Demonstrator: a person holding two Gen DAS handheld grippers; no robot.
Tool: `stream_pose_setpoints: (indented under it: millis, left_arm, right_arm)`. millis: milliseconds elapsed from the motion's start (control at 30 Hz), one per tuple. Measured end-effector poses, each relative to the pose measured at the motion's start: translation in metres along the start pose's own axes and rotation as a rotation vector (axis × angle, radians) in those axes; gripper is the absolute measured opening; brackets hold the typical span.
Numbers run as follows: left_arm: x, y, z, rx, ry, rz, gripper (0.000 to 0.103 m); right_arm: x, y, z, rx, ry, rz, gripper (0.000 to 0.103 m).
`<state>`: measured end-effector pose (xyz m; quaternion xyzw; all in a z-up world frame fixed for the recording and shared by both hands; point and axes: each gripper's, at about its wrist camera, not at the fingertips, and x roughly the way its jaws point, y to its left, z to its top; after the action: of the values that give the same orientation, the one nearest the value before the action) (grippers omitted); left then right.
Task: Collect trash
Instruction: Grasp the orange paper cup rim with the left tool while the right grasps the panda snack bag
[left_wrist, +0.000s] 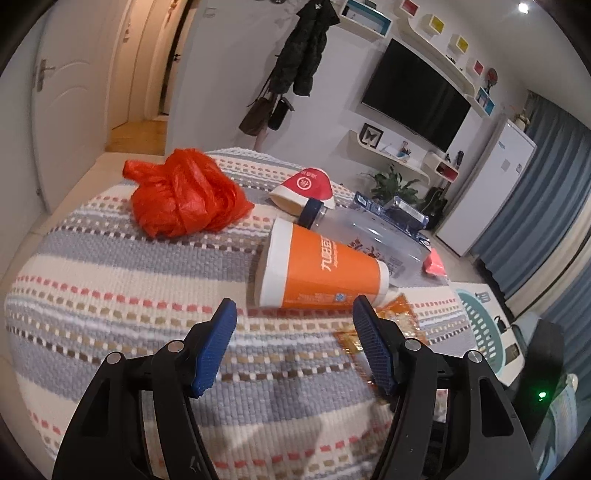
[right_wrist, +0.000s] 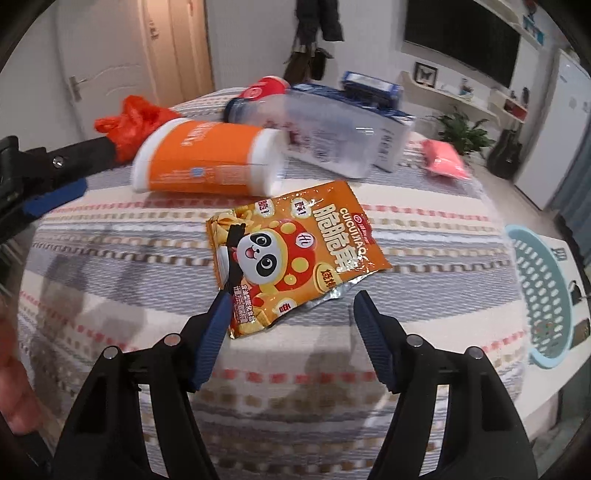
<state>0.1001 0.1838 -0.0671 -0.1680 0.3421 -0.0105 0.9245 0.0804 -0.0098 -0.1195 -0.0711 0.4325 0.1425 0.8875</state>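
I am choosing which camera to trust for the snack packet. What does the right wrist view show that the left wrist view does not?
Only the right wrist view shows the whole snack packet with its panda print, lying flat between the open right gripper fingers, and the left gripper's blue pad from the side.

Only the left wrist view shows the open left gripper facing the orange cup, and the whole red plastic bag.

Both show the toppled cup, the clear bottle, the striped cloth and the teal basket.

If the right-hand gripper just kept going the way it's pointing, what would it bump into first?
Most likely the orange snack packet. The right gripper is open, and the packet's near end lies flat on the striped cloth between its tips. Depth is hard to judge.
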Motion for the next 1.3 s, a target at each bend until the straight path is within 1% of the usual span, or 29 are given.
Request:
stream_pose_setpoints:
  millis: [33, 100, 133, 233, 400, 433, 500, 567, 633, 800, 867, 900, 933, 967, 1067, 1133, 1167, 1200, 1233, 1267, 1300]
  left_arm:
    - [0.003, 0.001, 0.003, 0.007, 0.002, 0.004, 0.064]
    - [0.01, 0.002, 0.008, 0.015, 0.009, 0.008, 0.069]
    - [0.013, 0.003, 0.01, 0.016, 0.013, 0.008, 0.07]
    - [0.026, 0.003, 0.016, 0.032, 0.028, 0.018, 0.07]
    - [0.052, -0.001, 0.019, 0.053, 0.076, 0.025, 0.07]
    - [0.056, -0.002, 0.018, 0.055, 0.085, 0.02, 0.068]
    - [0.058, -0.006, 0.013, 0.055, 0.098, -0.004, 0.059]
    - [0.058, -0.011, 0.007, 0.059, 0.124, -0.04, 0.042]
    - [0.053, -0.016, -0.002, 0.064, 0.145, -0.074, 0.036]
    - [0.034, -0.029, -0.027, 0.063, 0.173, -0.169, 0.036]
    - [0.029, -0.033, -0.032, 0.062, 0.175, -0.205, 0.037]
    - [0.027, -0.035, -0.034, 0.063, 0.175, -0.236, 0.04]
    - [0.028, -0.036, -0.034, 0.063, 0.178, -0.259, 0.048]
    - [0.029, -0.037, -0.033, 0.063, 0.178, -0.268, 0.056]
    - [0.041, -0.043, -0.028, 0.072, 0.175, -0.22, 0.056]
    - [0.053, -0.043, -0.021, 0.046, 0.185, -0.219, 0.055]
    - [0.057, -0.043, -0.019, 0.039, 0.19, -0.221, 0.052]
    - [0.062, -0.044, -0.017, 0.032, 0.196, -0.218, 0.043]
    - [0.067, -0.045, -0.016, 0.03, 0.206, -0.215, 0.036]
    - [0.072, -0.046, -0.016, 0.024, 0.218, -0.221, 0.03]
    - [0.075, -0.046, -0.017, 0.009, 0.231, -0.241, 0.026]
  right_arm:
    - [-0.001, -0.008, -0.001, 0.022, -0.002, -0.001, 0.064]
    - [-0.002, -0.024, -0.003, 0.057, 0.0, -0.005, 0.064]
    - [-0.003, -0.034, -0.004, 0.077, 0.001, -0.012, 0.062]
    - [-0.004, -0.059, -0.008, 0.118, 0.009, -0.016, 0.055]
    - [-0.012, -0.086, -0.011, 0.165, -0.007, -0.022, 0.051]
    - [-0.015, -0.09, -0.01, 0.169, -0.017, -0.029, 0.048]
    - [-0.019, -0.095, -0.009, 0.174, -0.026, -0.037, 0.045]
    - [-0.02, -0.101, -0.009, 0.186, -0.031, -0.035, 0.045]
    - [-0.018, -0.106, -0.006, 0.195, -0.028, -0.028, 0.045]
    - [-0.007, -0.107, 0.0, 0.221, -0.012, 0.043, 0.045]
    - [-0.005, -0.1, 0.0, 0.21, -0.009, 0.058, 0.045]
    - [-0.005, -0.098, 0.0, 0.205, -0.008, 0.058, 0.045]
    - [-0.004, -0.095, 0.0, 0.201, -0.006, 0.061, 0.045]
    - [-0.003, -0.093, 0.0, 0.199, -0.004, 0.067, 0.045]
    - [-0.003, -0.088, 0.0, 0.189, -0.004, 0.068, 0.045]
    - [-0.004, -0.088, 0.0, 0.187, -0.009, 0.067, 0.045]
    - [-0.005, -0.087, 0.001, 0.187, -0.01, 0.068, 0.045]
    - [-0.006, -0.087, 0.002, 0.186, -0.012, 0.07, 0.045]
    - [-0.007, -0.086, 0.003, 0.18, -0.018, 0.075, 0.047]
    - [-0.009, -0.084, 0.004, 0.171, -0.023, 0.076, 0.049]
    - [-0.011, -0.079, 0.005, 0.154, -0.034, 0.074, 0.053]
